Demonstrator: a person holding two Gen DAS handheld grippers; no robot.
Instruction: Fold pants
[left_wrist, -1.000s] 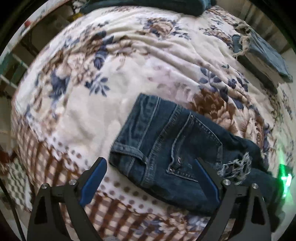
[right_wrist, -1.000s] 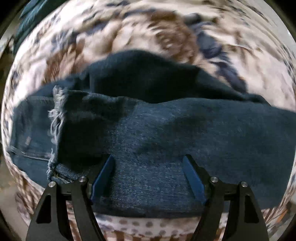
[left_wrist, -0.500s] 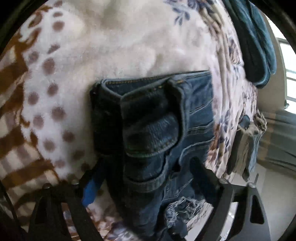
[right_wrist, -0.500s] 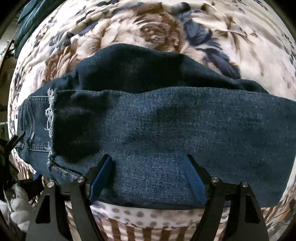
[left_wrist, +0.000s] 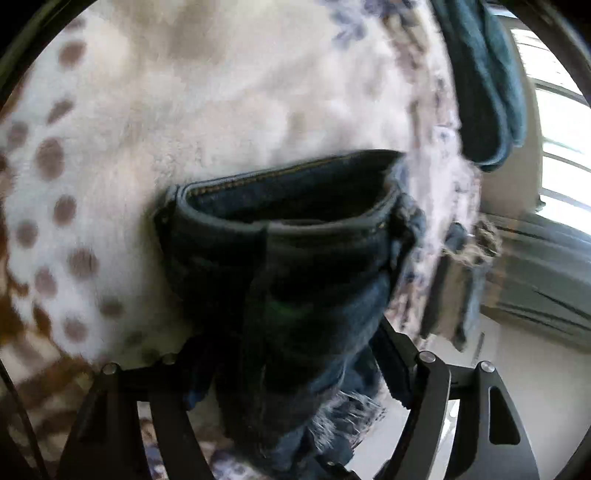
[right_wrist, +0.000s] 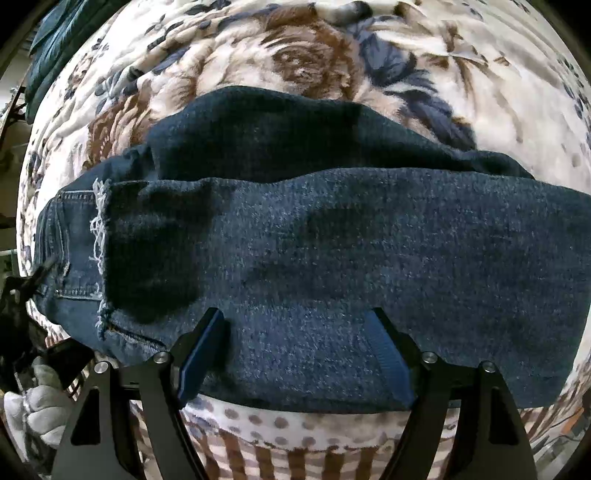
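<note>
Dark blue jeans (right_wrist: 314, 266) lie folded lengthwise across the floral blanket (right_wrist: 295, 48), legs doubled back with a frayed hem (right_wrist: 98, 236) over the seat at the left. My right gripper (right_wrist: 295, 354) is open, its blue pads over the near edge of the folded legs. In the left wrist view the waistband end of the jeans (left_wrist: 288, 236) fills the space between my left gripper's fingers (left_wrist: 291, 373). The jaws stand wide apart around the denim. The left gripper also shows at the far left of the right wrist view (right_wrist: 22, 295).
A teal folded garment (left_wrist: 484, 81) lies at the blanket's far edge. Another folded denim piece (left_wrist: 458, 280) sits near the bed's edge by a window. A white-gloved hand (right_wrist: 26, 413) shows low left. The blanket's checked border (right_wrist: 295, 458) runs along the near edge.
My left gripper has swung round to the waistband end and pushed in, so the denim now lies between its fingers. My right gripper has held its place over the folded legs.
</note>
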